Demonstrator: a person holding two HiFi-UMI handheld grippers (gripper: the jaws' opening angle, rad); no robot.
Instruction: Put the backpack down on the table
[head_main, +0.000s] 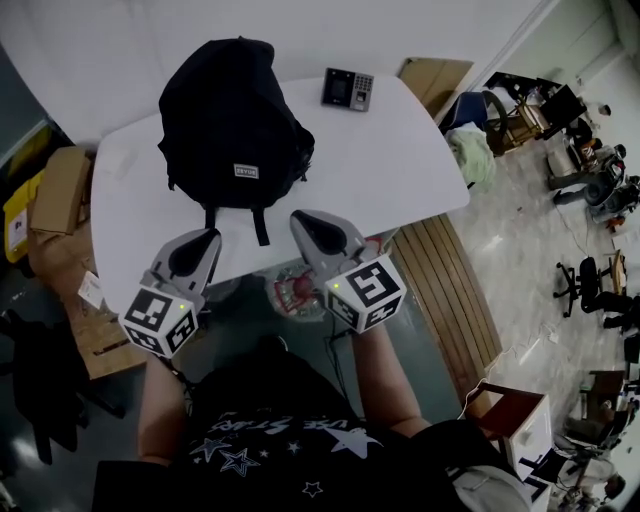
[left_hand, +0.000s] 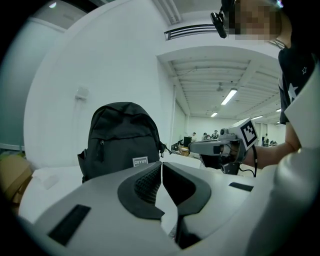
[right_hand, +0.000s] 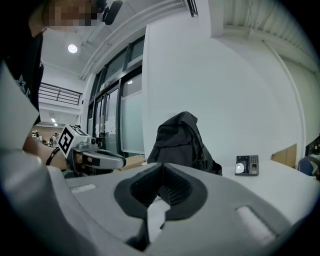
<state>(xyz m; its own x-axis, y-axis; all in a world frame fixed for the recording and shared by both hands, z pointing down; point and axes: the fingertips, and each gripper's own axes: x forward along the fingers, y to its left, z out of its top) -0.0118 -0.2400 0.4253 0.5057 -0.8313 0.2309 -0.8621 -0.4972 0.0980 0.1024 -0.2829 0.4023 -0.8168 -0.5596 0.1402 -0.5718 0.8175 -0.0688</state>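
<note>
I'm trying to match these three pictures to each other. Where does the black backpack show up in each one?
Head view: the backpack is upper left of centre, on the white table.
Left gripper view: the backpack is left of centre, standing upright, its front facing the camera.
Right gripper view: the backpack is at centre, seen more from its side.
Shared landmark: the white table, under the backpack in all three views.

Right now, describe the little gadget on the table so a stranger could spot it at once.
Start at the white table, where a black backpack stands upright. To the backpack's right in the head view, near the far edge, sits a small dark keypad device. It is the only small, button-faced thing there.
</note>
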